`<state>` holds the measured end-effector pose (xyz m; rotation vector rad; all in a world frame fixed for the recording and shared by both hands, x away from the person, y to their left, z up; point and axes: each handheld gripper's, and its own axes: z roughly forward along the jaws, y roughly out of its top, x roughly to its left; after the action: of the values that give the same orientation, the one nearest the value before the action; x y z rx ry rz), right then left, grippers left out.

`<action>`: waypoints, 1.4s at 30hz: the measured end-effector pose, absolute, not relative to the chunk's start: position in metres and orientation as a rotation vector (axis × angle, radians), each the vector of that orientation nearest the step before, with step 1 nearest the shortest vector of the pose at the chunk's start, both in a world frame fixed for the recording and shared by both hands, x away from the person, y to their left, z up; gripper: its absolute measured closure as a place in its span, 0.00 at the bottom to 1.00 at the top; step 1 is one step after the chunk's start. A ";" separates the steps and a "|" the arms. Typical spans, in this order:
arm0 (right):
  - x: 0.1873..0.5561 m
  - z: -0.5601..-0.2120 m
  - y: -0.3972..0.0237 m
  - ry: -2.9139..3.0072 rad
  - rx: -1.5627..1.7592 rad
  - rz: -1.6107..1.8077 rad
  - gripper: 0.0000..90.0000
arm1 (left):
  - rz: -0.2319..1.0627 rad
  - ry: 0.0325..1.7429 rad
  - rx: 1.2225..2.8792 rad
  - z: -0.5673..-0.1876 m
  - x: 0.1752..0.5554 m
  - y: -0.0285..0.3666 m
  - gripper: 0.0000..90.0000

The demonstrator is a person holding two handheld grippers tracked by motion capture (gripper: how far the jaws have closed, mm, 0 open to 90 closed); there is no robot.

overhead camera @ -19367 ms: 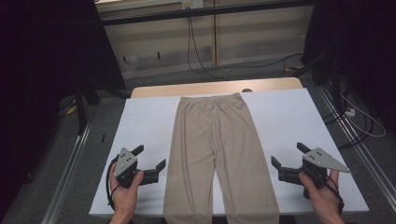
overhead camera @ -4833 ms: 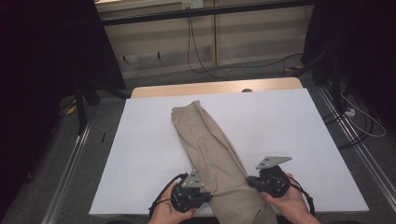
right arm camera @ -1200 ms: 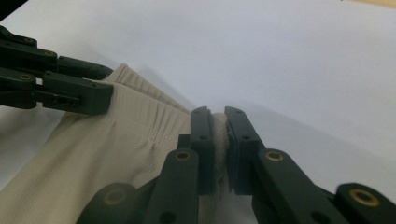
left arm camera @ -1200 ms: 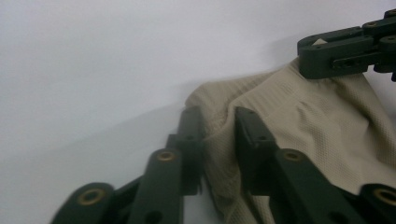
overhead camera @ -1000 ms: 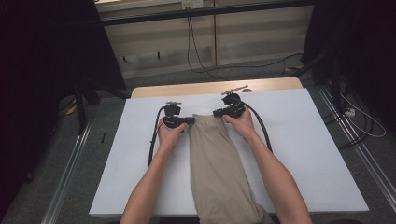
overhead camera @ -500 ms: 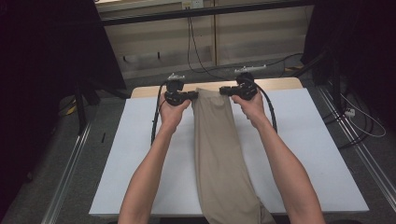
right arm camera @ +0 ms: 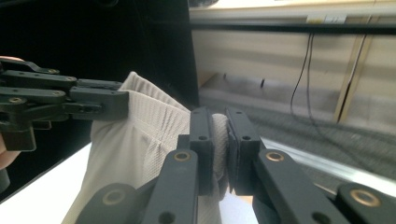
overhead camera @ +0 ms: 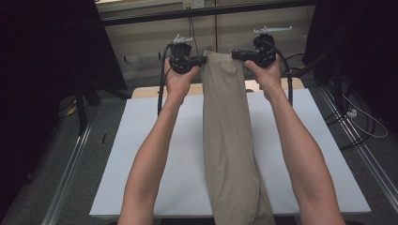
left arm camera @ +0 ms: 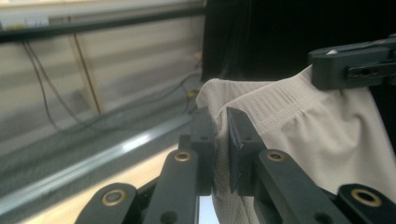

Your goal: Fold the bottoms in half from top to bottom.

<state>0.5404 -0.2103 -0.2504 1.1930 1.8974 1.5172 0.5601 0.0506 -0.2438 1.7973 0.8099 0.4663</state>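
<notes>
Plenty of bare white table (overhead camera: 141,140) either side. Folded beige trousers (overhead camera: 227,140) hang by the waistband, left gripper (overhead camera: 199,60) and right gripper (overhead camera: 237,55) each clamped on a corner.

Dim room, dark edges, blurry bkgd

Two tools (overhead camera: 202,59) (overhead camera: 234,55), one pair of trousers (overhead camera: 230,140), one table (overhead camera: 155,140)
</notes>
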 end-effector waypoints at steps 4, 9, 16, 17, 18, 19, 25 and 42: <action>0.534 -0.250 -0.216 1.899 1.189 1.529 0.92 | 0.450 0.782 1.815 -0.248 0.552 0.048 0.92; 0.516 -0.273 -0.220 1.918 1.208 1.541 0.92 | 0.381 0.764 1.821 -0.273 0.534 0.053 0.92; 0.479 -0.289 -0.220 1.993 1.177 1.553 0.93 | 0.367 0.697 1.837 -0.291 0.487 0.063 0.92; 0.472 -0.293 -0.220 2.000 1.172 1.553 0.93 | 0.353 0.687 1.831 -0.294 0.480 0.065 0.92; 0.465 -0.297 -0.219 2.011 1.175 1.560 0.93 | 0.347 0.674 1.835 -0.298 0.474 0.067 0.92; 0.458 -0.301 -0.219 2.015 1.178 1.575 0.93 | 0.334 0.667 1.839 -0.301 0.467 0.069 0.92; 0.417 -0.322 -0.220 2.062 1.146 1.573 0.93 | 0.290 0.617 1.889 -0.320 0.429 0.072 0.92; 0.302 -0.408 -0.214 2.351 1.072 1.468 0.91 | 0.123 0.484 2.112 -0.397 0.322 0.082 0.91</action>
<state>0.3022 -0.2136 -0.4082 1.0719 2.3506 1.4680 0.3217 0.0823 -0.3971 2.1118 0.4835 0.1226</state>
